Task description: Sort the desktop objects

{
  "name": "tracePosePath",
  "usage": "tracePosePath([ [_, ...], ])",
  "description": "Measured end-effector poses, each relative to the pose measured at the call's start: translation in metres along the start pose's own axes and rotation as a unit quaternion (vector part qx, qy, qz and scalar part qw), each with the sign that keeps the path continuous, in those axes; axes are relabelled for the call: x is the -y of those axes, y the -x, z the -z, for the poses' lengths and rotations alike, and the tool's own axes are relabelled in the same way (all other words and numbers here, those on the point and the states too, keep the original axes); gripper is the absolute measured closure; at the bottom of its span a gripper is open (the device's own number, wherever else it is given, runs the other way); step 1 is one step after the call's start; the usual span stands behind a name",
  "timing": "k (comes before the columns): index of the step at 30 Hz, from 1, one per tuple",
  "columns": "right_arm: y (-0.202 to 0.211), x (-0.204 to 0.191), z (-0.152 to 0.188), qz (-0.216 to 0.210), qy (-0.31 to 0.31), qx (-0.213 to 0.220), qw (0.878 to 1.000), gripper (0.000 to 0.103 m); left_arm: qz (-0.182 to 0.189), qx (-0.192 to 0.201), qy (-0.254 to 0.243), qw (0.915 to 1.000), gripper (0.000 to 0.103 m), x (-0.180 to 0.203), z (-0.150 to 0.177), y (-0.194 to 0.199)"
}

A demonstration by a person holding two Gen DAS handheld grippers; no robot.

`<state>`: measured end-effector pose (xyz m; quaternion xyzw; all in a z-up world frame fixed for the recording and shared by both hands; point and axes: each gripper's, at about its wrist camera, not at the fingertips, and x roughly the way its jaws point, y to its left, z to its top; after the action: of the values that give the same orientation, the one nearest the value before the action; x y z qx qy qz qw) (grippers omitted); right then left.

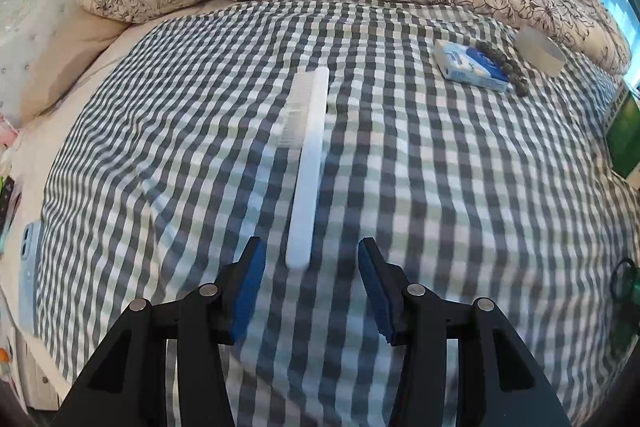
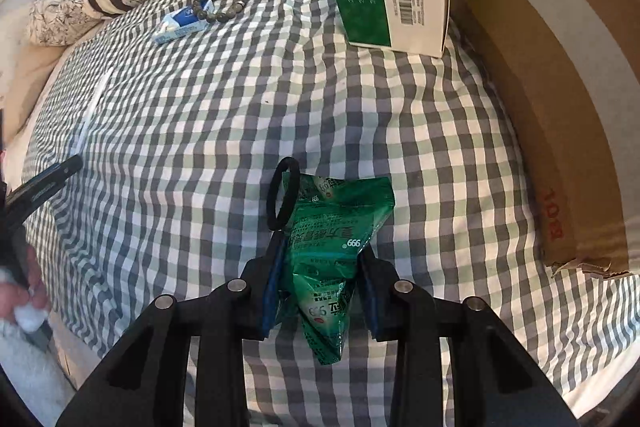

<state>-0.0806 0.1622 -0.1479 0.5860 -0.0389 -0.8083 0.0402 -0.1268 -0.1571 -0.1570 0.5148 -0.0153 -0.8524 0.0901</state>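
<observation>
Left wrist: spread left claw [image 1: 311, 251] faces comb [image 1: 306, 163] lying lengthwise away; right claw [image 2: 324, 247] pinches green packet [image 2: 332, 247].

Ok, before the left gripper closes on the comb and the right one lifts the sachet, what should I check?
1. Left gripper open: ok.
2. Comb end lined up between the left jaws: ok, though not yet between the pads.
3. Right gripper shut on the sachet: ok, the foil is pinched and crumpled.
4. Hair tie clear of the sachet: not ok, it overlaps the sachet's edge.
5. Cardboard box within reach on the right: ok.
6. Comb lying flat: cannot tell, the picture is blurred.
</observation>
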Motion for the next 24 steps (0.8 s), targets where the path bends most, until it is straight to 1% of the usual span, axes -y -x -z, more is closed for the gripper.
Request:
tracePosePath([
  [2,0.000,-0.001,-0.002,0.003,0.003,0.001,1.000,0.070,-0.005,0.002,0.010,0.9999,0.052,-0.004,-0.011,-0.010],
  [4,-0.002,-0.001,-0.004,0.005,0.003,0.000,1.000,0.070,0.003,0.002,0.033,0.9994,0.052,-0.011,-0.028,-0.020],
  [6,-0.005,0.000,-0.005,0.004,0.003,-0.002,1.000,0.070,0.012,0.008,0.044,0.9989,0.052,-0.013,-0.042,-0.027],
  [7,-0.006,0.000,-0.006,0.003,0.002,-0.003,1.000,0.070,0.006,0.011,0.041,0.9991,0.048,-0.011,-0.050,-0.032],
  [8,-0.008,0.002,-0.006,0.002,0.002,-0.004,1.000,0.070,-0.006,0.010,0.032,0.9994,0.042,-0.009,-0.056,-0.038],
  [10,-0.011,0.004,-0.007,-0.002,0.000,-0.007,1.000,0.070,-0.030,0.003,0.008,0.9995,0.041,-0.002,-0.063,-0.053],
  [11,-0.013,0.004,-0.008,-0.005,0.000,-0.009,1.000,0.070,-0.033,0.004,0.002,0.9994,0.041,-0.001,-0.065,-0.058],
  [12,-0.014,0.004,-0.009,-0.006,-0.001,-0.010,1.000,0.070,-0.030,0.006,0.003,0.9995,0.043,-0.002,-0.065,-0.059],
  [13,-0.015,0.003,-0.010,-0.007,-0.002,-0.010,1.000,0.070,-0.020,0.004,0.007,0.9998,0.049,-0.003,-0.065,-0.059],
  [14,-0.015,0.004,-0.011,-0.008,-0.003,-0.010,1.000,0.070,-0.006,0.000,0.014,0.9999,0.067,-0.006,-0.065,-0.057],
  [15,-0.015,0.004,-0.012,-0.010,-0.003,-0.009,1.000,0.070,-0.002,-0.001,0.021,0.9998,0.070,-0.009,-0.064,-0.054],
  [18,-0.010,0.003,-0.013,-0.015,-0.004,-0.002,1.000,0.070,-0.006,-0.002,0.023,0.9997,0.071,-0.011,-0.056,-0.044],
  [22,0.001,0.000,-0.012,-0.015,-0.003,0.007,1.000,0.070,0.014,0.011,0.025,0.9995,0.071,-0.015,-0.038,-0.018],
  [24,0.012,0.001,-0.011,-0.015,-0.004,0.015,1.000,0.070,0.013,0.012,0.022,0.9996,0.071,-0.012,-0.034,-0.006],
])
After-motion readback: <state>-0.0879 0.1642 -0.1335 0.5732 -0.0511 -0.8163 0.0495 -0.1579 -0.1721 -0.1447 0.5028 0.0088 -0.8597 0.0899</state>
